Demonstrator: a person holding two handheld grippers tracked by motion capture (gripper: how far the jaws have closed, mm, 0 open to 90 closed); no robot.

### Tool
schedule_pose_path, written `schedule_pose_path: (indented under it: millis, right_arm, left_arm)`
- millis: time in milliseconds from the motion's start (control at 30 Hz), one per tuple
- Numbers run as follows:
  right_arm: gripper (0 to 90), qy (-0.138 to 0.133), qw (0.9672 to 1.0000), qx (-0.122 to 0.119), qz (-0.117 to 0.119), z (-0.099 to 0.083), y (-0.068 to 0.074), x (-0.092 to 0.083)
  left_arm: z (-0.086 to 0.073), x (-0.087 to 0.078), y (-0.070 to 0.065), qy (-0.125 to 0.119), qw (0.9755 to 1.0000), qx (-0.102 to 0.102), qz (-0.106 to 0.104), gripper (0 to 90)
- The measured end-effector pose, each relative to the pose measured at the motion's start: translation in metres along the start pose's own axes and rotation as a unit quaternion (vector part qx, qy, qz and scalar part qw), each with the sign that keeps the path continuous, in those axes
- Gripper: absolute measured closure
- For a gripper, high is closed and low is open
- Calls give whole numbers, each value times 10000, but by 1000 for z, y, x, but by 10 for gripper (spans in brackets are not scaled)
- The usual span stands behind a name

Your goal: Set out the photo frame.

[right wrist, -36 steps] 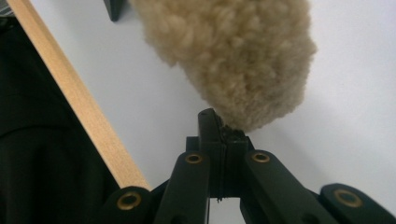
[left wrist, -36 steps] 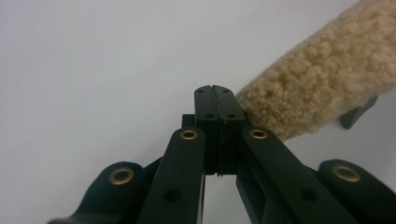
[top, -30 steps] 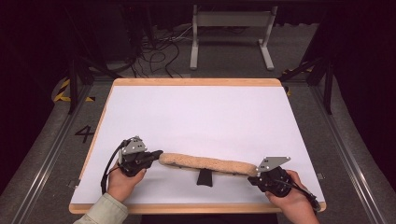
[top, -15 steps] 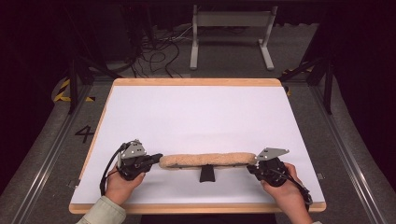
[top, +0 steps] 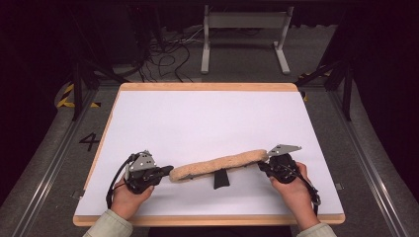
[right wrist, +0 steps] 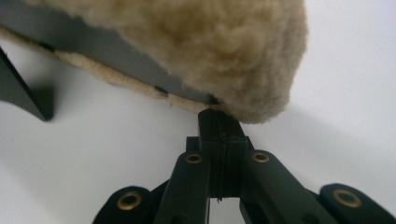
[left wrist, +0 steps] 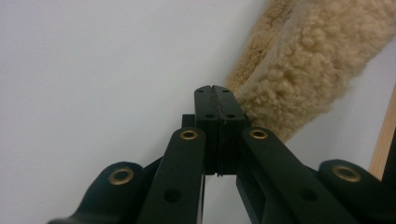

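Left gripper [top: 168, 172]: jaws together beside fleece pad [top: 220, 165] end | right gripper [top: 262, 166]: jaws together at other end, which has swung away from person since earlier.

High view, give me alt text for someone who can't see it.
A long tan fleece pad lies across the near part of a white table, with a person's two hand-held grippers at its ends: the left gripper and the right gripper, both with jaws shut. A small black tab sticks out beneath the pad's middle.
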State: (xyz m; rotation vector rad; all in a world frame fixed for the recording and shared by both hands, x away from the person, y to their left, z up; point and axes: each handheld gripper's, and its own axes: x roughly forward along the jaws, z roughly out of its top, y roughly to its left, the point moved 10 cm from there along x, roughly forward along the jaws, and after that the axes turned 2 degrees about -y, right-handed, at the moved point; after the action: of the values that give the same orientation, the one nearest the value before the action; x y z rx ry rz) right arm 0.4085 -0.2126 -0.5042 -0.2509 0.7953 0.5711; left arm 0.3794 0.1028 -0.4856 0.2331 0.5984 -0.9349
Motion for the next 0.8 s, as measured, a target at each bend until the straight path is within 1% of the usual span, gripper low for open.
schedule_pose_path:
  millis: [33, 100, 200, 433, 600, 667, 800]
  right_arm:
    - [900, -15, 10000, 79, 17, 2, -2, 2]
    - [900, -72, 9998, 160, 54, 7, -4, 6]
    - [900, -140, 9993, 351, 57, 14, -8, 12]
    - [900, -141, 9983, 571, -36, 31, -14, 27]
    - [900, -199, 9982, 547, -118, 39, -17, 33]
    - [900, -258, 9984, 454, -234, 41, -20, 36]
    - [900, -245, 9986, 343, -329, 39, -20, 34]
  left_arm:
    - [0, 0, 0, 5, 10000, 1, -12, 900]
    - [0, 1, -1, 10, 10000, 26, -28, 900]
    - [0, 2, -3, 33, 10000, 47, -66, 900]
    - [-1, 8, -9, 138, 9997, 191, -85, 900]
    - [-1, 8, -10, 170, 9996, 200, -91, 900]
    - [-2, 8, -9, 175, 9996, 207, -97, 900]
    - [-3, 8, -9, 205, 9994, 237, -110, 900]
